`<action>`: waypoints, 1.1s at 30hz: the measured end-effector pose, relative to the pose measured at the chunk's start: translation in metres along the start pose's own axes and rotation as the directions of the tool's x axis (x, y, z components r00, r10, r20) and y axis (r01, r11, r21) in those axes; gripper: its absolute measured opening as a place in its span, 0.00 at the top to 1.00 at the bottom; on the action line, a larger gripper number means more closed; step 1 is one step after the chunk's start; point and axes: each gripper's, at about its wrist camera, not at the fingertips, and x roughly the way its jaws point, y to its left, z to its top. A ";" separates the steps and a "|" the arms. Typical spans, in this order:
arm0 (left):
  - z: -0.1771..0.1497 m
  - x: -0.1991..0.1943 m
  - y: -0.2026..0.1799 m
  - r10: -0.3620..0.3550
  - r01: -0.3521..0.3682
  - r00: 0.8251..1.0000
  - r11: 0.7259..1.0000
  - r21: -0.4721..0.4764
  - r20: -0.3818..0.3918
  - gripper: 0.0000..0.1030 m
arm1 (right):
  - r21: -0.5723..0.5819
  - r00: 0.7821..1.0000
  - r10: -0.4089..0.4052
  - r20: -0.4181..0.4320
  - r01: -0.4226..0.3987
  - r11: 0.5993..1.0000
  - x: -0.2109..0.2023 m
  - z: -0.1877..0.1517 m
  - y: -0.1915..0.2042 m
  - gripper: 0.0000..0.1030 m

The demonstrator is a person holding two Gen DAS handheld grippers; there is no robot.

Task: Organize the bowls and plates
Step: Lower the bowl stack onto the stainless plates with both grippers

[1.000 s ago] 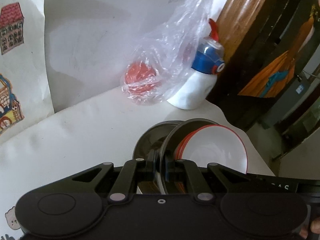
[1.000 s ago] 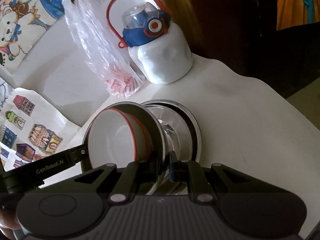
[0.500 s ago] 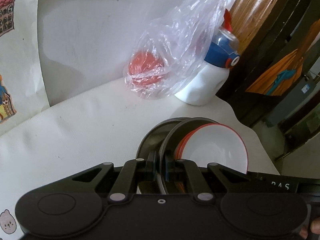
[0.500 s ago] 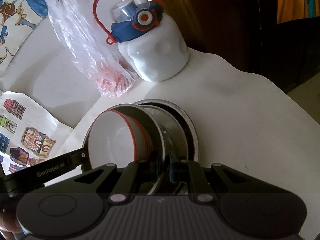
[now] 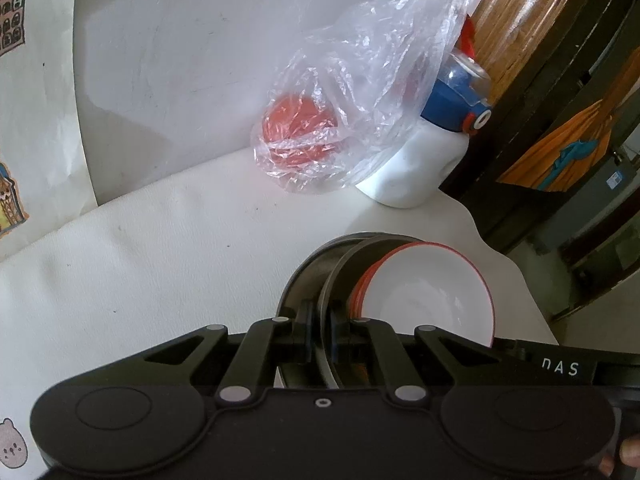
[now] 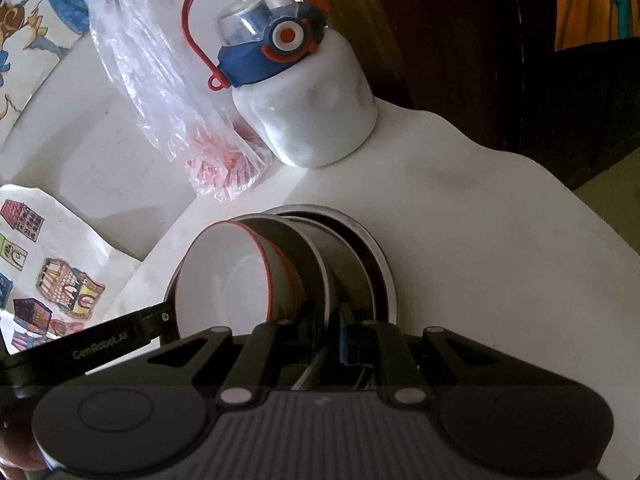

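We are holding a hand-held gripper in each hand, and both are squeezing the same stack of dishes from two sides. Our left hand-held gripper (image 5: 320,330) is pinched almost fully closed on the thin rim of the steel bowl (image 5: 340,276). Our right hand-held gripper (image 6: 334,330) is nearly closed too, and its fingers are sitting on either side of a steel rim on the other side of the stack.

The steel bowl is tilting up on its edge. Inside it the white bowl (image 5: 432,296) with a red rim is sitting, and it is tilting too. More red rims are peeking out just behind it. Under them the steel plate (image 6: 376,260) is lying on the white table (image 5: 180,260), near the table's edge.

At the back of the table a white bottle (image 6: 316,116) with a blue lid and a red strap is standing upright. Just beside it a clear plastic bag (image 5: 360,100) is slumping against the wall, with something red inside. We cannot tell what the red thing is. Paper with drawings of houses (image 6: 60,284) is lying to the side.
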 end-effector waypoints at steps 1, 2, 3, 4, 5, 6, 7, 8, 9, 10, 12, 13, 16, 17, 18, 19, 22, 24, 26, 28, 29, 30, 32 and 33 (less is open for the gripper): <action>0.000 0.000 0.001 -0.002 0.002 1.000 1.000 -0.001 0.001 0.94 | -0.003 1.000 -0.004 0.002 0.004 1.000 0.000 0.000 0.001 0.86; 0.000 0.000 0.001 -0.002 0.002 1.000 1.000 -0.001 0.002 0.94 | -0.005 1.000 -0.007 0.005 0.007 1.000 0.000 -0.001 0.002 0.86; 0.000 0.001 0.001 -0.003 0.003 1.000 1.000 -0.001 0.003 0.94 | -0.010 1.000 -0.009 0.009 0.009 1.000 0.000 -0.001 0.002 0.86; 0.000 0.001 0.001 -0.004 0.004 1.000 1.000 -0.003 0.004 0.94 | -0.012 1.000 -0.009 0.014 0.010 1.000 0.000 -0.002 0.002 0.86; -0.001 0.001 0.002 -0.004 0.004 1.000 1.000 -0.004 0.006 0.94 | -0.012 1.000 -0.010 0.018 0.010 1.000 0.000 -0.002 0.002 0.86; -0.001 0.001 0.002 -0.005 0.005 1.000 1.000 -0.002 0.007 0.94 | -0.015 1.000 -0.012 0.022 0.012 1.000 0.000 -0.003 0.003 0.86; -0.002 0.000 0.002 -0.006 0.006 1.000 1.000 -0.001 0.010 0.94 | -0.019 0.999 -0.016 0.028 0.016 1.000 0.000 -0.004 0.003 0.86; -0.002 0.000 0.003 -0.008 0.008 1.000 1.000 -0.004 0.012 0.94 | -0.028 0.999 -0.022 0.037 0.023 0.999 -0.001 -0.004 0.004 0.86; -0.002 0.000 0.003 -0.008 0.008 1.000 1.000 -0.004 0.015 0.94 | -0.037 0.999 -0.027 0.045 0.029 0.999 -0.001 -0.005 0.005 0.86; -0.003 0.000 0.003 -0.008 0.008 1.000 1.000 -0.002 0.018 0.94 | -0.042 0.998 -0.031 0.053 0.034 0.999 -0.002 -0.006 0.006 0.86; -0.004 0.000 0.002 -0.008 0.008 1.000 1.000 0.004 0.023 0.93 | -0.051 0.997 -0.039 0.066 0.043 0.998 -0.003 -0.007 0.008 0.86; -0.004 0.000 0.002 -0.006 0.006 1.000 1.000 0.009 0.025 0.93 | -0.054 0.997 -0.042 0.072 0.046 0.997 -0.003 -0.007 0.009 0.86; -0.005 -0.001 0.002 -0.007 0.007 0.999 1.000 0.012 0.032 0.93 | -0.062 0.994 -0.059 0.091 0.064 0.996 -0.006 -0.008 0.009 0.80; -0.005 -0.001 0.002 -0.007 0.007 0.999 1.000 0.011 0.034 0.92 | -0.061 0.993 -0.065 0.096 0.071 0.996 -0.007 -0.008 0.008 0.78; -0.006 -0.001 0.002 -0.007 0.007 0.999 1.000 0.009 0.036 0.92 | -0.059 0.993 -0.066 0.100 0.072 0.996 -0.008 -0.008 0.007 0.76; -0.006 -0.002 0.003 -0.007 0.007 0.999 1.000 0.006 0.037 0.90 | -0.055 0.993 -0.063 0.102 0.069 0.996 -0.009 -0.008 0.006 0.76; -0.007 -0.003 0.006 -0.013 0.013 0.999 1.000 -0.008 0.040 0.88 | -0.050 0.990 -0.075 0.119 0.082 0.995 -0.015 -0.010 0.005 0.67; -0.007 -0.004 0.006 -0.013 0.013 0.999 1.000 -0.011 0.042 0.88 | -0.056 0.987 -0.087 0.139 0.095 0.994 -0.020 -0.012 0.005 0.60; -0.008 -0.006 0.006 -0.008 0.009 0.999 1.000 -0.009 0.044 0.87 | -0.045 0.986 -0.080 0.145 0.087 0.995 -0.025 -0.014 0.003 0.55; -0.010 -0.008 0.007 -0.004 0.004 0.999 1.000 -0.010 0.051 0.83 | -0.042 0.986 -0.081 0.148 0.088 0.995 -0.030 -0.017 0.004 0.55; -0.010 -0.011 0.007 -0.002 0.003 0.998 1.000 -0.011 0.057 0.79 | -0.044 0.985 -0.083 0.148 0.090 0.995 -0.032 -0.018 0.005 0.54; -0.011 -0.014 0.008 0.001 0.000 0.998 1.000 -0.011 0.063 0.78 | -0.046 0.985 -0.084 0.149 0.091 0.995 -0.034 -0.020 0.006 0.54; -0.011 -0.020 0.008 0.003 -0.002 0.998 1.000 -0.010 0.069 0.71 | -0.048 0.983 -0.085 0.162 0.094 0.994 -0.041 -0.025 0.010 0.53; -0.011 -0.023 0.008 0.013 -0.012 0.997 1.000 -0.010 0.075 0.68 | -0.049 0.982 -0.085 0.171 0.095 0.994 -0.045 -0.028 0.012 0.50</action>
